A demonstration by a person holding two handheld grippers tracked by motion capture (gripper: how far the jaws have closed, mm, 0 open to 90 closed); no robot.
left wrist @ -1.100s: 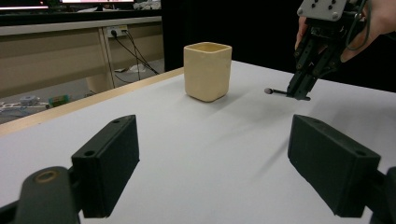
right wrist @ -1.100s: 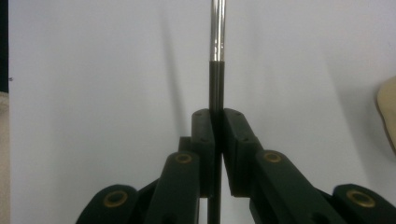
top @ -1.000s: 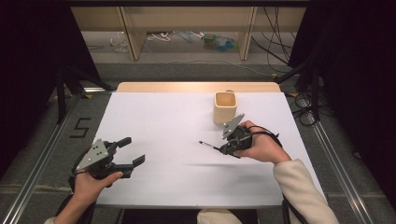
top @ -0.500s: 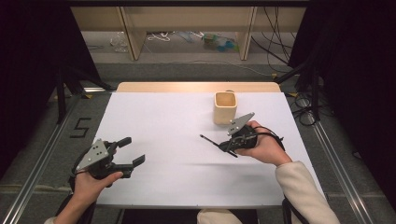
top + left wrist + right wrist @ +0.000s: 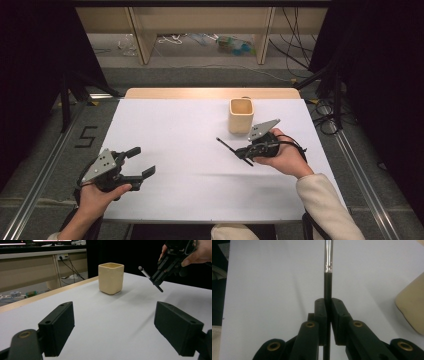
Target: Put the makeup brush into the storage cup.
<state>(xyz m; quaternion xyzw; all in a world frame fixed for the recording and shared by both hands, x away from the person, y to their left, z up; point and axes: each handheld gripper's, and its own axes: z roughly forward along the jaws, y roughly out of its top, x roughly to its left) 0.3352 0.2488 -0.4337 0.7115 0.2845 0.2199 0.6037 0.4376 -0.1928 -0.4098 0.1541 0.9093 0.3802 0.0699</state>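
A thin black pen with a silver upper section (image 5: 226,145) is held off the white table (image 5: 190,130) by my right gripper (image 5: 245,152), whose jaws are shut on its dark barrel. In the right gripper view the pen (image 5: 327,265) runs straight up out of the shut right gripper (image 5: 328,312). A cream square cup (image 5: 241,115) stands upright just beyond that gripper, and its edge shows as the cup (image 5: 412,305). My left gripper (image 5: 141,161) rests low at the table's front left, open and holding nothing. From the left gripper (image 5: 117,330) I see the cup (image 5: 111,277) and the pen (image 5: 150,277) slanting beside it.
A wooden strip (image 5: 210,93) edges the table's far side. Metal rails (image 5: 360,165) run along both sides of the table. Shelving legs and cables (image 5: 295,50) lie on the floor behind.
My right gripper has carried the pen a little farther from the person, toward the cup, with the pen's tip rising. The left gripper has stayed put.
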